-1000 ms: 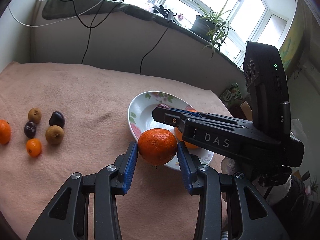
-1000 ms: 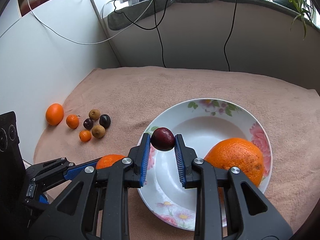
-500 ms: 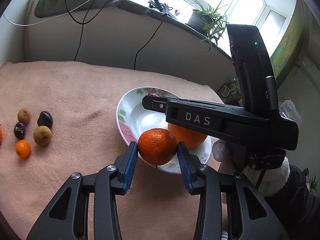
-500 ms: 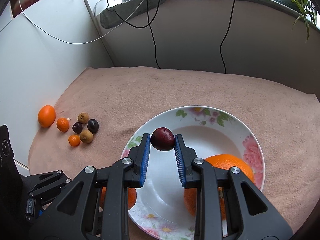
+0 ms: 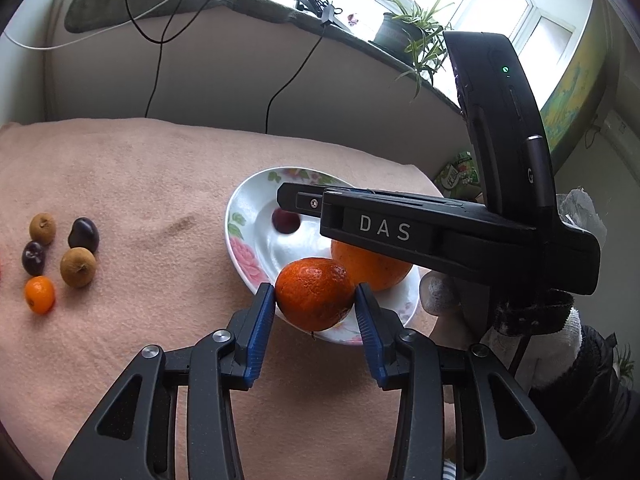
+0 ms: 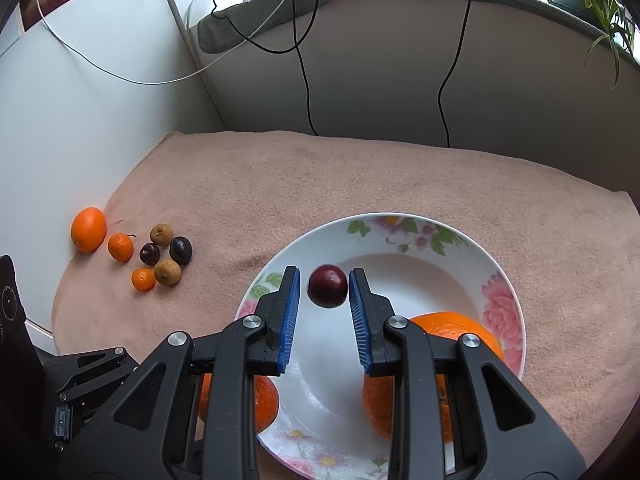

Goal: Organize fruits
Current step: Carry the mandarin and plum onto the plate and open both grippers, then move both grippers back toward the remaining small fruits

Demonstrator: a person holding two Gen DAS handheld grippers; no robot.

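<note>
plum (image 6: pixel 327 286): small, dark red, between the blue pads of the right gripper (image 6: pixel 323 304) above the plate's bowl. jaws have just been opening; a gap shows on the left side, the right pad (image 6: pixel 357 312) touching or very near it, which cannot be told. it looks released or about to drop.

plate (image 6: pixel 404 228): white, floral rim, on the pink cloth (image 6: pixel 360 176). holds a large orange (image 6: pixel 452 330) on the right side of the bowl.

tangerine (image 5: pixel 315 294): pinched between the pads of the left gripper (image 5: pixel 316 306), hanging over the plate's near rim, close beside the large orange.

loose fruit (image 6: pixel 160 254): a cluster well apart at the cloth's left edge by the white wall: one orange, two small tangerines, two brown longan-like fruits, two dark plums.

step in hand, judged: letting the plum go into the plate. handling notes:
- spread the right jaws fully before lifting, so the plum does not cling to one pad and get flung.
- release low; a round fruit will roll on glazed china, so aim for the bowl's middle, clear of the orange.
- draw the right gripper straight back and up, away from the left one close alongside.
- bring the tangerine further over the bowl before opening; at the rim it may tip out onto the cloth.
</note>
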